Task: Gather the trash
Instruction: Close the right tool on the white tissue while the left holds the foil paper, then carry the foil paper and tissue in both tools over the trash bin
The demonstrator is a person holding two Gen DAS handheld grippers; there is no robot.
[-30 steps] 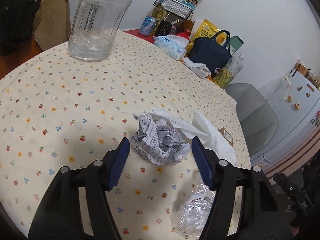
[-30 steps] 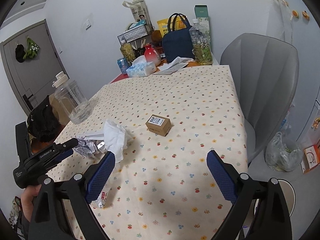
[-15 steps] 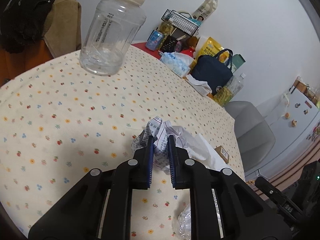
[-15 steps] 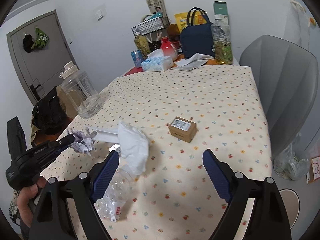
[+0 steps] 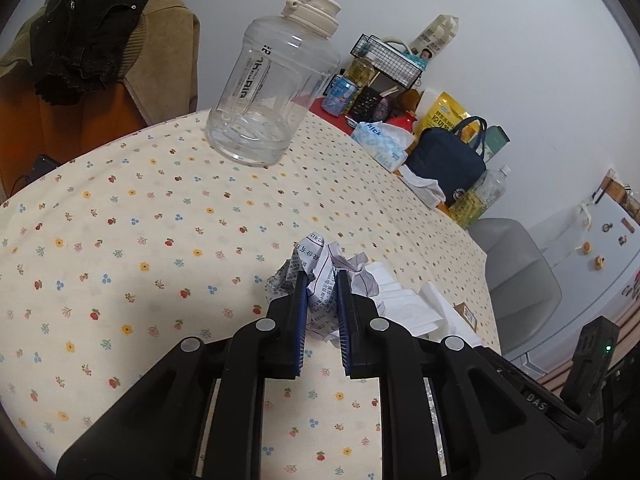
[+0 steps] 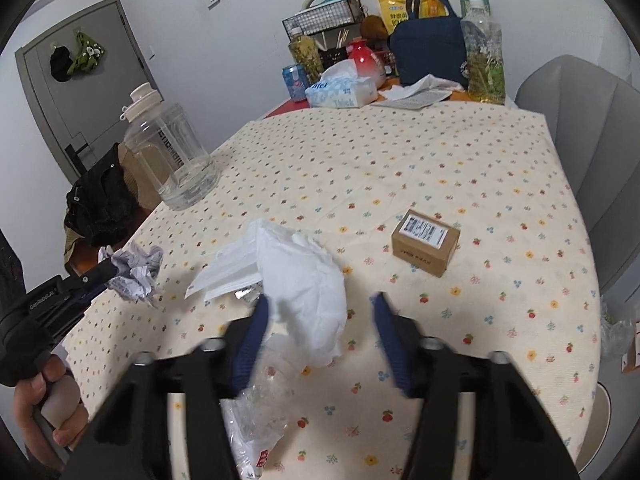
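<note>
- Left gripper, lower centre of the left wrist view: jaws nearly together, pads clamped on the crumpled printed paper. The paper bulges out above and to both sides of the pads. It looks lifted just clear of the floral tablecloth.
- Same grip shows at the left edge of the right wrist view, where the paper ball hangs off the gripper tip.
- Right gripper, lower centre of the right wrist view: jaws closing, motion-blurred. The white tissue wad lies between them and slightly toward the left finger.
- Tissue's long axis runs from upper left to lower right of that frame, roughly along the gripper's line. Right hand is the nearer one.
- Left pad seems to brush the tissue; right pad stands apart from it. Contact is hard to confirm through the blur.
- Crushed clear plastic wrapper lies under the left finger, at lower left of frame.
- Small cardboard box sits right of centre, well apart from both grippers.
</note>
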